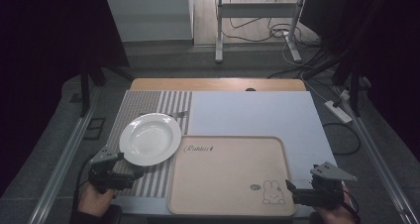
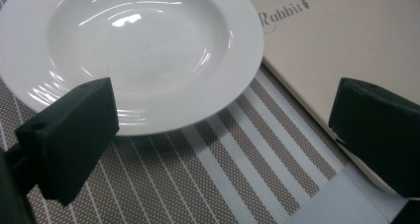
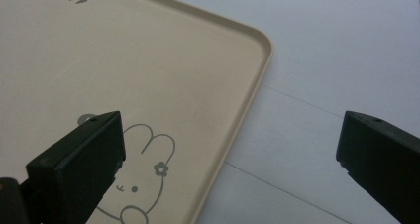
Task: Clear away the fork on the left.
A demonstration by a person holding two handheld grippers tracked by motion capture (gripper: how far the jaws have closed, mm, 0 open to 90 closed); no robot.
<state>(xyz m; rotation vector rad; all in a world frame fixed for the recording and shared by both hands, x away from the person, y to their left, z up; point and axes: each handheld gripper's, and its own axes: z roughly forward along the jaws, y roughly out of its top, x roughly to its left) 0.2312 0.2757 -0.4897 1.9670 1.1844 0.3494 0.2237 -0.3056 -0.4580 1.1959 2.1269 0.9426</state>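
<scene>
You're bringing the left claw (image 1: 132, 170), jaws spread, to the white plate (image 1: 150, 138) sitting on the striped mat (image 1: 148, 182) beside the tray (image 1: 228, 177). Nothing gripped yet; right claw (image 1: 291, 189) is idling released at the tray's corner.

A striped placemat (image 1: 148, 105) lies beside white sheet (image 1: 247, 115).

Left gripper (image 2: 225, 144) hovering wide open, white plate (image 2: 133, 50) sitting on the striped placemat (image 2: 208, 179) — one jaw overlapping its near rim, beige tray (image 2: 337, 50) lying right.
</scene>
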